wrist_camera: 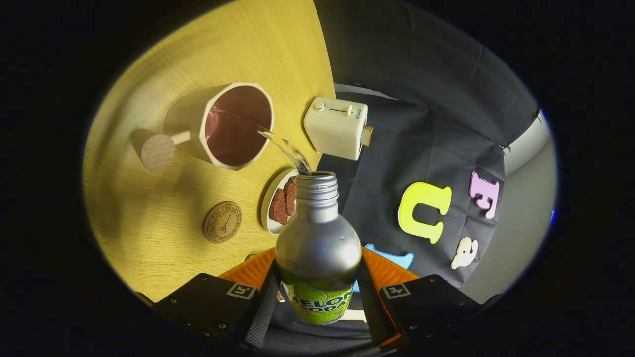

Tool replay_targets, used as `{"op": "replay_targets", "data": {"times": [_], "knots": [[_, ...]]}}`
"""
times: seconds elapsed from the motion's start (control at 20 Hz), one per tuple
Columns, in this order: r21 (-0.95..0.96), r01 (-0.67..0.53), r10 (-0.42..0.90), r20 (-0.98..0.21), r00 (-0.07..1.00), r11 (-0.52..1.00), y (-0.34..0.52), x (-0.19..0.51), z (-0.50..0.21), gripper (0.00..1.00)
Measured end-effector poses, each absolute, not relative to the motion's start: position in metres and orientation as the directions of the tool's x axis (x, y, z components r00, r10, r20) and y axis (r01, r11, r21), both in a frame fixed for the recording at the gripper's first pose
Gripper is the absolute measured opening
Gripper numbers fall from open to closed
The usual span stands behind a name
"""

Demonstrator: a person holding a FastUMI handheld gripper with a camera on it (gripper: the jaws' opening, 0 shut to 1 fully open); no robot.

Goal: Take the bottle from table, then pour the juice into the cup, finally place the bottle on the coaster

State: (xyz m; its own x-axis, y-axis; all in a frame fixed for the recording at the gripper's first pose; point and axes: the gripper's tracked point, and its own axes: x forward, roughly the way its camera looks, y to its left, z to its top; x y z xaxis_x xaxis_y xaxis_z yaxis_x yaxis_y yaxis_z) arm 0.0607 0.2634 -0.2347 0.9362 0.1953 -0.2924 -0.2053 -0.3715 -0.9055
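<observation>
My gripper is shut on a silver bottle with a green label, both fingers pressing its lower body. The bottle is tipped, its open threaded neck pointing toward a cream cup with a wooden handle. A clear stream runs from the bottle's mouth over the cup's rim into its dark inside. The cup stands on the yellow wooden table, beyond the fingers. A round cork coaster lies bare on the table, nearer the fingers than the cup and to the left of the bottle.
A small white plate with brown slices lies just behind the bottle's neck, between coaster and toaster. A cream toaster with a slice in it stands at the table's edge beside the cup. Past that edge hangs the booth's dark cloth wall.
</observation>
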Motion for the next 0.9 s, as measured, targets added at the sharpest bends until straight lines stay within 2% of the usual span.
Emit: {"op": "replay_targets", "data": {"times": [0.9], "knots": [[-0.893, -0.145, 0.221, -0.258, 0.940, -0.426, 0.261, 0.060, -0.211, 0.77]]}}
